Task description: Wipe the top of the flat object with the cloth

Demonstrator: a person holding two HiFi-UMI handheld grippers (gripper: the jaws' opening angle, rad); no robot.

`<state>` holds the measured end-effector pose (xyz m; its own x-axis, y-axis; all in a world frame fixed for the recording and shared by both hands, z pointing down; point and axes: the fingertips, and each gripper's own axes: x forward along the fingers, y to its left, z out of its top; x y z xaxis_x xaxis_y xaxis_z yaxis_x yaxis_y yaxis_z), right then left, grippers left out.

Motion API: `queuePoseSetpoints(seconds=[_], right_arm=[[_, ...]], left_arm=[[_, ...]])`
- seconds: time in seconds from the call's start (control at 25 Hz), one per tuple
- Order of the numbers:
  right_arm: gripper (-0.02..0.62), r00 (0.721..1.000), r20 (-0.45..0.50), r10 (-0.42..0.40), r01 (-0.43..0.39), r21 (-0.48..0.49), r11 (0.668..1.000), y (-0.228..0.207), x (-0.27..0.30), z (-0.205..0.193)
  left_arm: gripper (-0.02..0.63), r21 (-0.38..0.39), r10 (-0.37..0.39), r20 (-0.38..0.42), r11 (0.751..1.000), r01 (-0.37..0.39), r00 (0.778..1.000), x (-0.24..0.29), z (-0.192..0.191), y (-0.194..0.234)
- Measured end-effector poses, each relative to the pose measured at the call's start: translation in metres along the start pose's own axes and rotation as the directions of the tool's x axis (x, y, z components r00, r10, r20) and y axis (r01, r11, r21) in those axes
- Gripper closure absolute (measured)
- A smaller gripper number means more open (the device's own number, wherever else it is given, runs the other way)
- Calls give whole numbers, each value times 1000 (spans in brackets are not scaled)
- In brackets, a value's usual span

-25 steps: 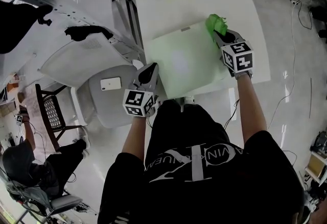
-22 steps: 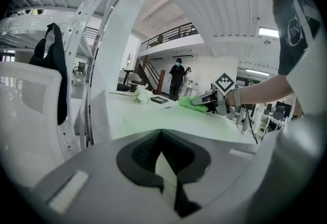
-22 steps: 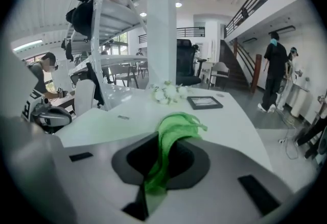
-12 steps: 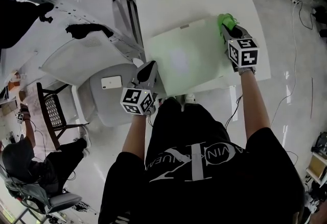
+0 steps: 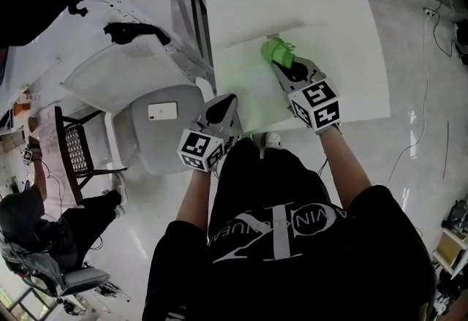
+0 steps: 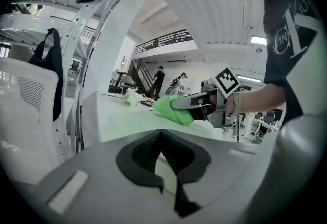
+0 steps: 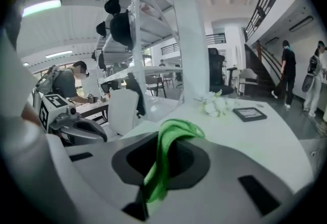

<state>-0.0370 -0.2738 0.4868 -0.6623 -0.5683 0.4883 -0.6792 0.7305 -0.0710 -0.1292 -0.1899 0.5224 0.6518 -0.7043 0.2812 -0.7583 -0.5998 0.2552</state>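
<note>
Swinging leftward since the earlier frame, the right gripper (image 5: 281, 65) is now carrying the cloth (image 5: 276, 50) from the board's 2 o'clock corner to roughly its 12 o'clock edge.

At the left, the left gripper (image 5: 221, 104) is sitting at the 8 o'clock edge of the flat object (image 5: 245, 82). Its jaws are drawn close together and appear to be pinching that near edge, steadying it (a pale sliver is showing between them in the left gripper view).

In the middle, the flat object is lying on the white table (image 5: 344, 34). It is looking like a thin, pale green-white board with a smooth, slightly glossy top and no visible stains.

To the right, the right gripper is clenching the bright green cloth, which is bunching out past its jaws and pressing onto the board's far part.

Judging from this, wiping is under way, mid-stroke. The next move is likely calling for dragging the cloth toward 6 o'clock while keeping it pressed flat and the board held steady.
</note>
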Motion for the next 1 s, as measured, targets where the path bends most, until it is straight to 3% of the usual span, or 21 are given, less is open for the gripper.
queuePoseSetpoints(seconds=[0.36,0.6,0.72,1.0], right_arm=[[565,978,-41,206,-208,-53,977,91,30,-3],[565,947,-168,275,-308,-217,926,125,37,-21],[565,943,-188,276,-316,-242,917,124,36,-25],[565,964,-142,223,-246,-168,955,88,20,-27]], left_arm=[[601,-6,-9,-29,1000,9,1000,-11,-19,-10],[601,25,12,-60,1000,-11,998,-8,-24,-11],[601,27,20,-68,999,-19,997,-9,-26,-10],[601,75,31,-85,997,-25,996,-9,-28,-11]])
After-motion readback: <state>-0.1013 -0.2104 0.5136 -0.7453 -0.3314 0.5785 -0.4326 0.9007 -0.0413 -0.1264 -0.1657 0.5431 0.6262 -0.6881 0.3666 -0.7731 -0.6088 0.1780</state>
